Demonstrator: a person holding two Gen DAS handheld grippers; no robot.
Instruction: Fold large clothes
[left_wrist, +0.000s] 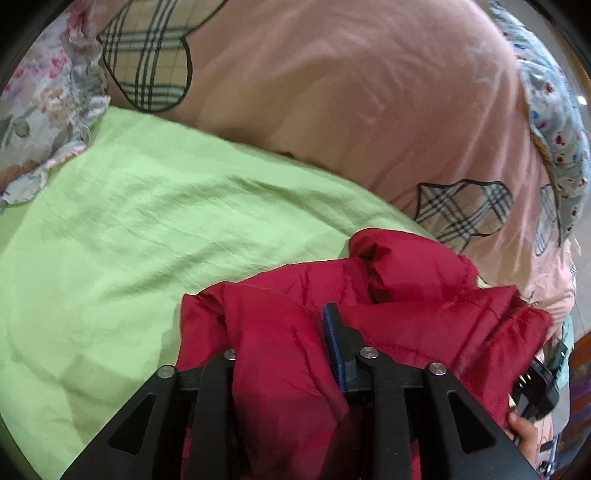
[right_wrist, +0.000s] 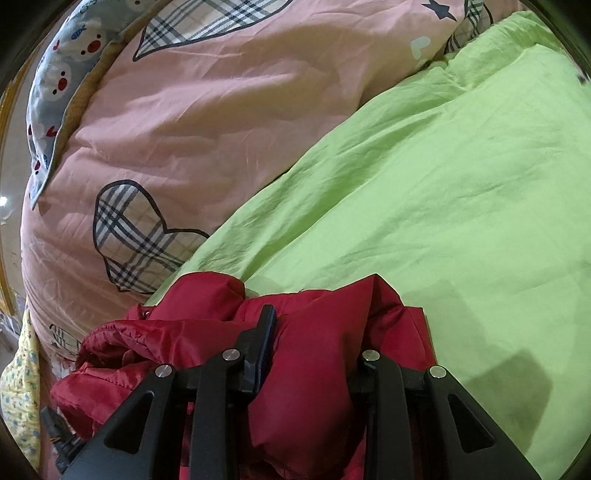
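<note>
Your left gripper (left_wrist: 280, 354) and right gripper (right_wrist: 317, 347) each clamp a bunched fold of the red jacket (left_wrist: 406, 295), which lies on the green sheet (left_wrist: 129, 240) at the pink duvet's (left_wrist: 351, 92) edge.

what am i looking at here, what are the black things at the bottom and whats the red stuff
No robot here: a person holds a two-finger grasping tool in each hand, each with a fisheye camera looking along its fingers. One picture is from the left tool, the other from the right tool. The black bars are those fingers. Both tools have bunched folds of a red puffy jacket between their fingers, over a green sheet. Behind lies a pink quilt with plaid hearts.
</note>
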